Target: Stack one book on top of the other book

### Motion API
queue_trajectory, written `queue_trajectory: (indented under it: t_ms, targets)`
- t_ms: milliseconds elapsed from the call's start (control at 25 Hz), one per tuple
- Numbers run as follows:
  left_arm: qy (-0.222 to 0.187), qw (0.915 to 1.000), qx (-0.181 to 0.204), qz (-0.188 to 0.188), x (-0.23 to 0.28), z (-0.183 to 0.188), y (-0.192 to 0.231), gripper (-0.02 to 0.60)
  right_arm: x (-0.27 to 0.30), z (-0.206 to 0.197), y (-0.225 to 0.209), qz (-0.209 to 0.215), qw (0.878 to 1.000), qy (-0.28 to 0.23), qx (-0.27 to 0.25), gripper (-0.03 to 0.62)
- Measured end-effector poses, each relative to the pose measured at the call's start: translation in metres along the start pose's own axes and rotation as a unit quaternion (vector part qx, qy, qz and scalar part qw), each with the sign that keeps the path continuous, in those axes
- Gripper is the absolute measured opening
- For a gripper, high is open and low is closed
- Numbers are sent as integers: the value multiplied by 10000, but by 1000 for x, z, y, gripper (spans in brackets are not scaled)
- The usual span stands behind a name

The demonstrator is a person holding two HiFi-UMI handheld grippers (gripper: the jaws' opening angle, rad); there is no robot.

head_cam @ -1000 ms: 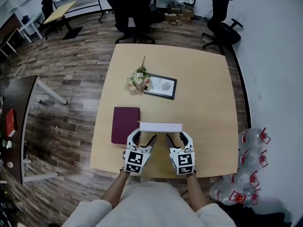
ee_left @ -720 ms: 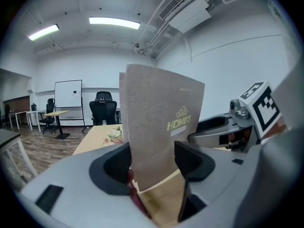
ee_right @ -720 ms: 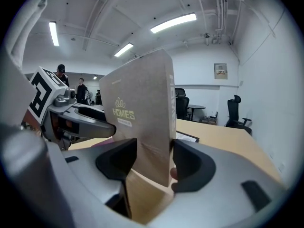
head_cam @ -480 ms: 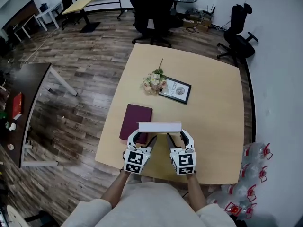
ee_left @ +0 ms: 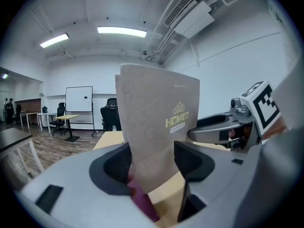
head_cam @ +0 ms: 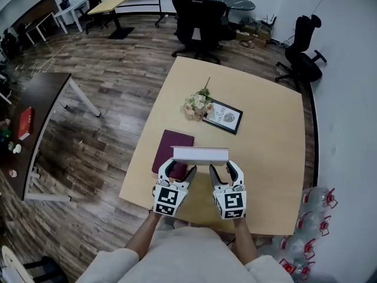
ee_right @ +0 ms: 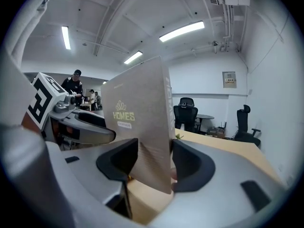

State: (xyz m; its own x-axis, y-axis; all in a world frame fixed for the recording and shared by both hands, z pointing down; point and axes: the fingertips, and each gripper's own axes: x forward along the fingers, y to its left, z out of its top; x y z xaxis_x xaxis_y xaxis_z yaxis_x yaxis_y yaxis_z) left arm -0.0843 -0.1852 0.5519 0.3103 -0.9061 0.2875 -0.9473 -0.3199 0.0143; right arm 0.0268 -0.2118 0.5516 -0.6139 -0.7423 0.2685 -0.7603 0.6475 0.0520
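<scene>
Evidently stiff, the grey book (head_cam: 200, 154) is clamped by left tongs (head_cam: 179, 170) and right tongs (head_cam: 224, 170); grip near both ends is advised.

**Two books at the front of the worktop**

The held book (head_cam: 200, 154) stands on edge above the front of the worktop (head_cam: 265, 140). The left hand-held gripper (head_cam: 179, 171) clamps its left end and the right hand-held gripper (head_cam: 225, 171) its right end. Its left end seems to overhang the flat book (head_cam: 174, 146), which lies on the worktop. Behind both, a flower bunch (head_cam: 197, 106) lies against the left of a picture frame (head_cam: 224, 117). Bottles (head_cam: 306, 240) sit on the floor to the right.
</scene>
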Motion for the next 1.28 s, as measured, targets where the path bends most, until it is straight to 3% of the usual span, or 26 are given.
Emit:
queue_trajectory:
  t_ms: [720, 1280]
  targets:
    - [48, 9951, -91, 987, -67, -8, 59, 282, 24, 14, 81, 967, 9952, -148, -58, 219]
    - [209, 9920, -197, 1228, -92, -22, 59, 278, 12, 2, 105, 1280, 9918, -2, 40, 213]
